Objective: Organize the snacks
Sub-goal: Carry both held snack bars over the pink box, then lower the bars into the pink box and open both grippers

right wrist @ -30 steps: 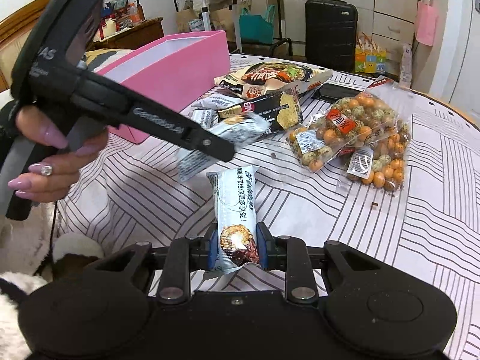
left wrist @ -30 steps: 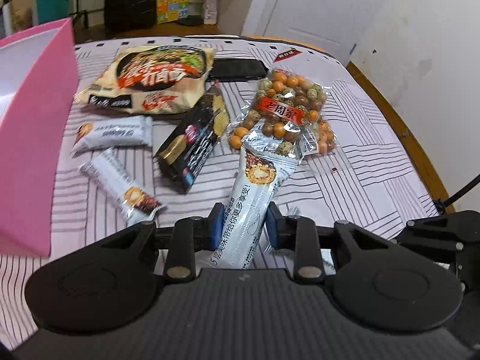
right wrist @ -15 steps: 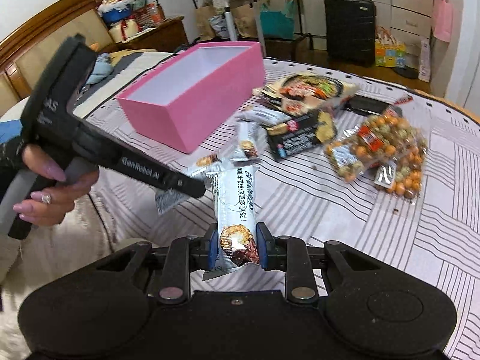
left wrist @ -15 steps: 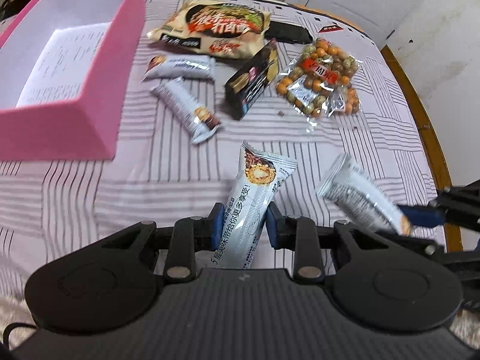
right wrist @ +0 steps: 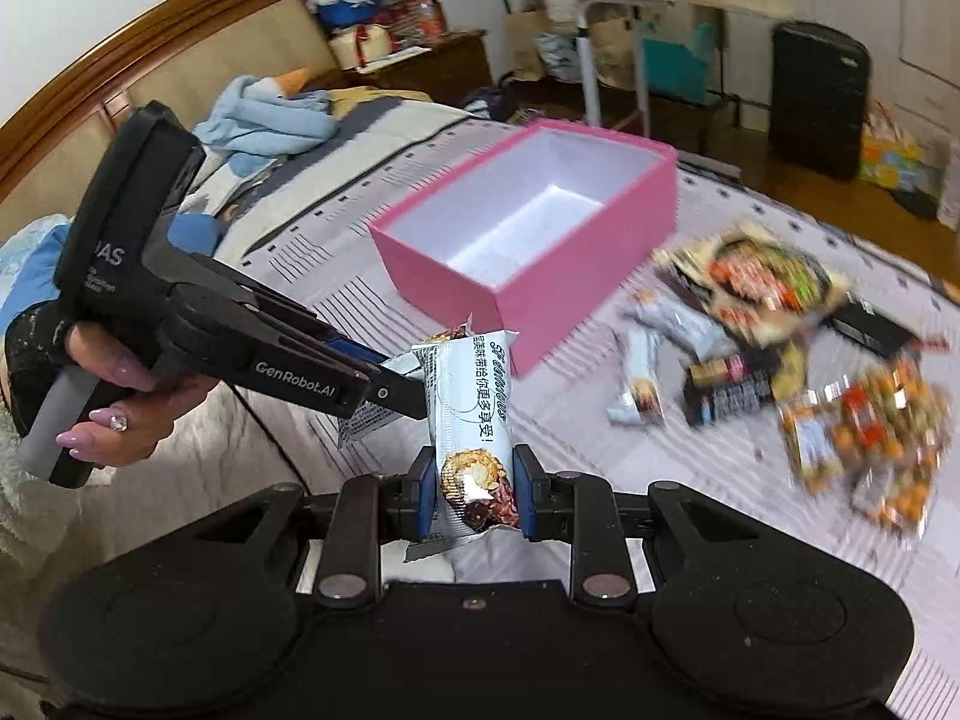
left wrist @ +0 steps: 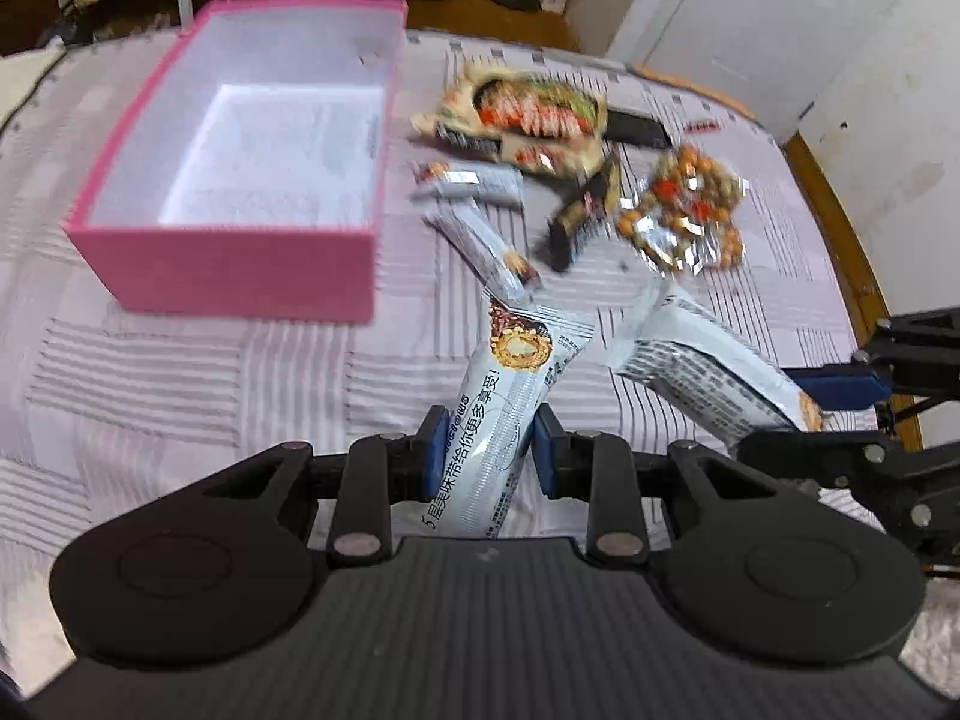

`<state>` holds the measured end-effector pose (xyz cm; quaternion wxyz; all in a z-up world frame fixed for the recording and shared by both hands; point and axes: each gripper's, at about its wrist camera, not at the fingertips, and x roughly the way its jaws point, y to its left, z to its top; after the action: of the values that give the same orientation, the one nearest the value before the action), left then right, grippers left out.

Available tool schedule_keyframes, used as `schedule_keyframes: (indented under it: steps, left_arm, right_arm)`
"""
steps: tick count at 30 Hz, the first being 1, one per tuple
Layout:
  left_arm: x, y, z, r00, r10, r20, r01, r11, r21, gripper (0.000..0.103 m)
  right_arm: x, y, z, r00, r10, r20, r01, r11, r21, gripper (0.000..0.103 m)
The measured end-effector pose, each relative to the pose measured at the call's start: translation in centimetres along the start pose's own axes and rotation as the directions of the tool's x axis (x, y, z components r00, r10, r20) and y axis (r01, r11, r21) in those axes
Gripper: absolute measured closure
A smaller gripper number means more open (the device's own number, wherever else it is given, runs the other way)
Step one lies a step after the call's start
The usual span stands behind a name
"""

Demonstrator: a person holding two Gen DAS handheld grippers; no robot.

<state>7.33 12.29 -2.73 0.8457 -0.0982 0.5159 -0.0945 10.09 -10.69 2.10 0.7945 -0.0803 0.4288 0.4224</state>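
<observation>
My left gripper (left wrist: 485, 457) is shut on a silver-white wafer bar (left wrist: 498, 420) and holds it above the striped bed cover. My right gripper (right wrist: 473, 495) is shut on a second wafer bar (right wrist: 471, 420); this bar also shows in the left wrist view (left wrist: 708, 378). An open pink box (left wrist: 252, 150) with a white inside stands to the left; in the right wrist view it (right wrist: 540, 228) lies ahead. Two more wafer bars (left wrist: 480, 240), a noodle pack (left wrist: 528, 114), a dark packet (left wrist: 576, 222) and a bag of coated peanuts (left wrist: 684, 216) lie right of the box.
A black flat item (left wrist: 636, 129) lies behind the noodle pack. The bed's wooden edge (left wrist: 840, 222) runs along the right. A headboard (right wrist: 150, 48), blue cloth (right wrist: 258, 114), a black suitcase (right wrist: 819, 96) and a folding table (right wrist: 660, 0) stand beyond the bed.
Both grippers have lifted and drawn back with their bars and swung left toward the pink box, which now shows more fully in both views.
</observation>
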Motion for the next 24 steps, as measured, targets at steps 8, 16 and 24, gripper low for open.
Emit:
schedule_keyframes:
  steps: [8,16,24]
  left_arm:
    - [-2.5,4.2,4.4,0.997,-0.006,0.078,0.012,0.998,-0.07,0.075]
    - [-1.7,8.6,10.1,0.986,0.06,0.155,-0.036,0.988,-0.153,0.075]
    - [5.6,14.4,15.6,0.984,0.063,0.165,0.003,0.928,-0.372,0.075]
  right_arm:
    - [2.9,0.0,7.2,1.0,-0.002,0.023,0.003,0.999,-0.045,0.073]
    - [8.0,-1.3,14.1,0.996,-0.018,0.083,0.026,0.995,-0.1,0.073]
    - [16.1,-5.2,18.5,0.977,-0.17,0.128,0.193,0.961,-0.197,0.073]
